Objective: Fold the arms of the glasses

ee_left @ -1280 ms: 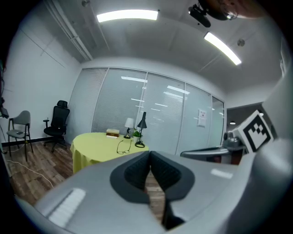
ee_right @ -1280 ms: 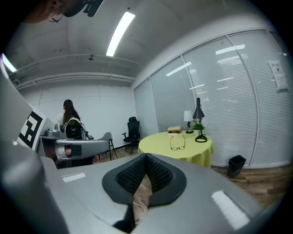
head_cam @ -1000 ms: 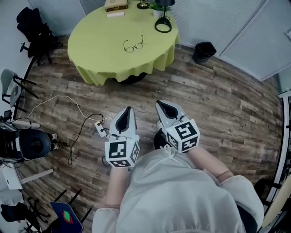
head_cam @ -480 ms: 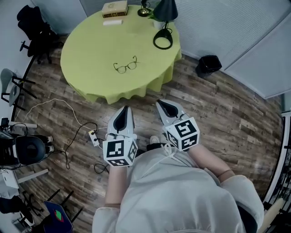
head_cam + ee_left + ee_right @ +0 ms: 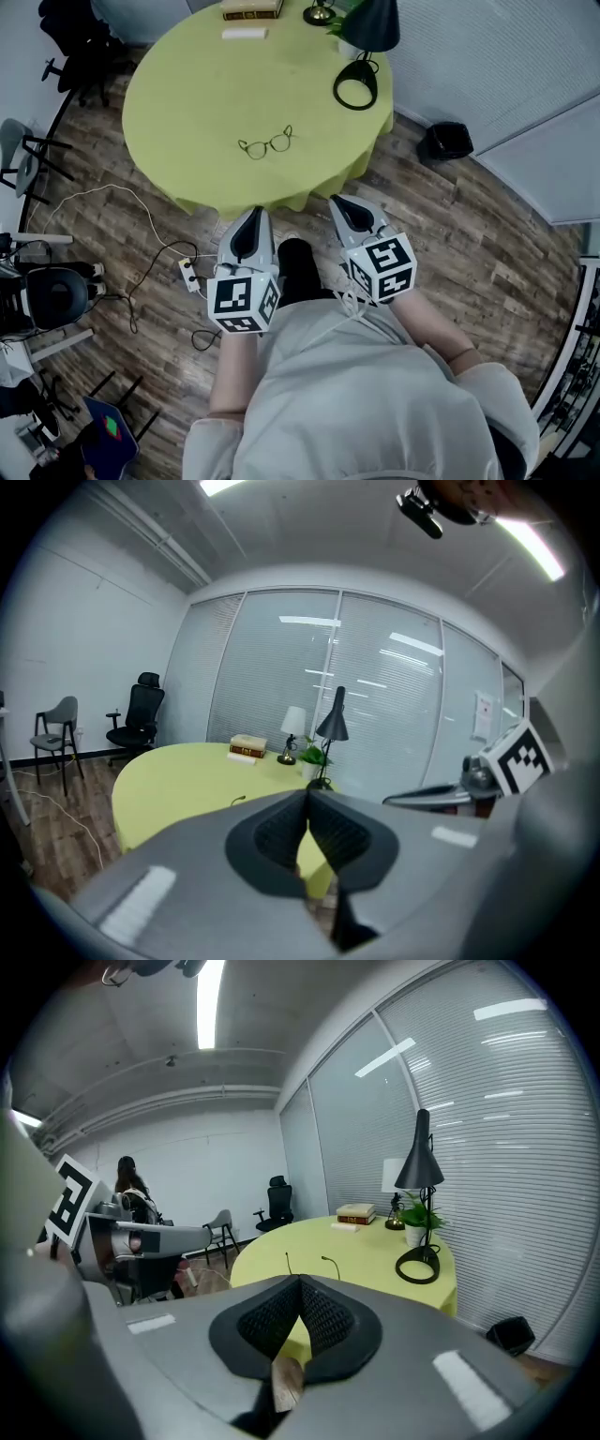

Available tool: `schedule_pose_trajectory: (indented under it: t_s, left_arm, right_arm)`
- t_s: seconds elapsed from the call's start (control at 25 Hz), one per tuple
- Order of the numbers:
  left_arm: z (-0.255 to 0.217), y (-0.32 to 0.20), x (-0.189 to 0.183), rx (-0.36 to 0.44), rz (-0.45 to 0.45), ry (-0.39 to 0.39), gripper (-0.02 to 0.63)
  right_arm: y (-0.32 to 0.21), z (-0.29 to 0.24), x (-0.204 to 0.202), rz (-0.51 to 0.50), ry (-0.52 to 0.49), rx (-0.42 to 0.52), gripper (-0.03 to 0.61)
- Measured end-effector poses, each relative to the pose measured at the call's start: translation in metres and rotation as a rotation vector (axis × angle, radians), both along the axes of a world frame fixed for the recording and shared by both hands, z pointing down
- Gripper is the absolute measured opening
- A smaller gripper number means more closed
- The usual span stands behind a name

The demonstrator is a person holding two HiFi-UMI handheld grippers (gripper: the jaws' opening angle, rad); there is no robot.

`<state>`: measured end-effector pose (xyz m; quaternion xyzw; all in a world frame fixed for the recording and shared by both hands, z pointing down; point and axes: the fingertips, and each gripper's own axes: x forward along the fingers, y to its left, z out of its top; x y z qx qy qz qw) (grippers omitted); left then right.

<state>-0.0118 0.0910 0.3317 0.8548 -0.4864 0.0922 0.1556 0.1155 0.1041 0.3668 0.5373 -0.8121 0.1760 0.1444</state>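
Glasses [image 5: 267,144] sit near the middle of the yellow-green tabletop [image 5: 178,84], arms unfolded, nothing touching them. Left claw [image 5: 254,214] and right claw [image 5: 336,201] are both clenched and empty, held side by side off the near edge of the tabletop, well apart from the glasses. Folding is judged not yet started.

Risks:
- If an arm is pushed without the frame being pinned, the glasses would likely be slid across the cloth rather than folded.
- Thin wire could be bent at the hinge if squeezed hard.
- Lamp [image 5: 361,56] at far right is judged clear of the reach path.
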Motion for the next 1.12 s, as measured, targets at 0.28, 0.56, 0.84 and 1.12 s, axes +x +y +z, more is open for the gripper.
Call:
schedule_pose_trajectory:
  t_s: [0.28,0.56,0.84,1.12]
  left_arm:
    - [0.005,-0.105,0.009,-0.024,-0.002,0.002,0.006]
    - [0.018,-0.196,-0.004,-0.043,-0.038,-0.009,0.006]
    - [0.047,-0.228,-0.029,-0.088,-0.110,-0.039,0.006]
    - [0.076,-0.229,-0.043,-0.109,-0.157,-0.019,0.006]
  right_arm:
    - [-0.105,0.006,0.006,-0.016,0.020,-0.032,-0.002]
    - [-0.196,0.030,0.000,-0.065,0.032,-0.084,-0.002]
    - [-0.233,0.064,-0.001,-0.142,0.115,-0.164,-0.002]
    - [-0.244,0.110,-0.002,-0.341,0.243,-0.236,-0.002]
